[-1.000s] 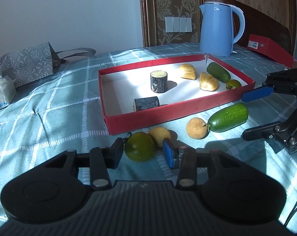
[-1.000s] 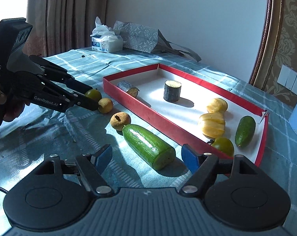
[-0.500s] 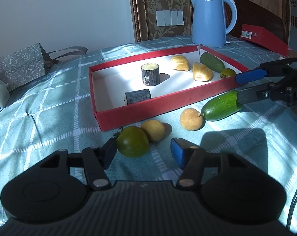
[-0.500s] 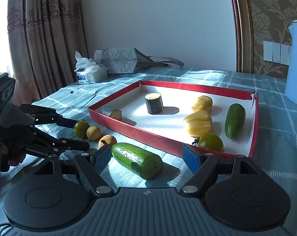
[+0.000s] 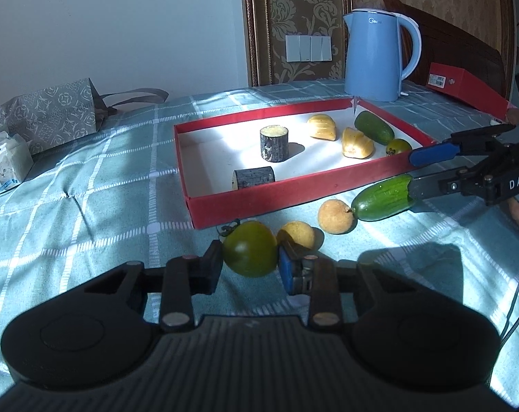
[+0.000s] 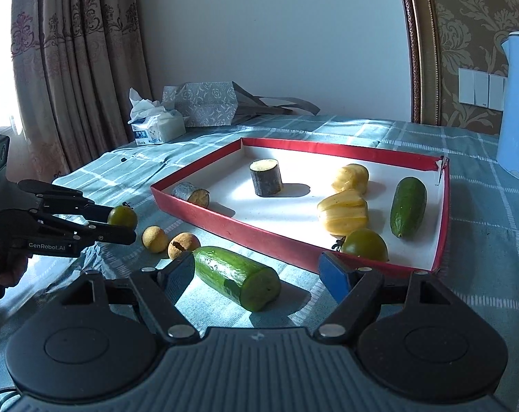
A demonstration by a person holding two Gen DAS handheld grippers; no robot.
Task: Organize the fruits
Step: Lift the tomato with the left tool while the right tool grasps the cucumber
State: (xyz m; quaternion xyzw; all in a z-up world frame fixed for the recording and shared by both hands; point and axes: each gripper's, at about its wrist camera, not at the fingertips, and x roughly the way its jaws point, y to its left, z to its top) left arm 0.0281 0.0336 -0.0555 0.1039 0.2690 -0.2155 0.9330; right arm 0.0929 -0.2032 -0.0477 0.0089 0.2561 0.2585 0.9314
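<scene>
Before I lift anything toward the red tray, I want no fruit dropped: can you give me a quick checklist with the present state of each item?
1. Left gripper on the green tomato: jaws closing, both fingers against it: ok.
2. Tomato clear of the yellow fruit: cannot tell.
3. Right gripper around the cut cucumber: open, no grip: not ok.
4. Bare floor in the red tray for more fruit: ok.
5. Tomato off the cloth: cannot tell.

kettle [image 6: 518, 110]: cut by right edge | tissue pack [image 5: 3, 163]: cut left
</scene>
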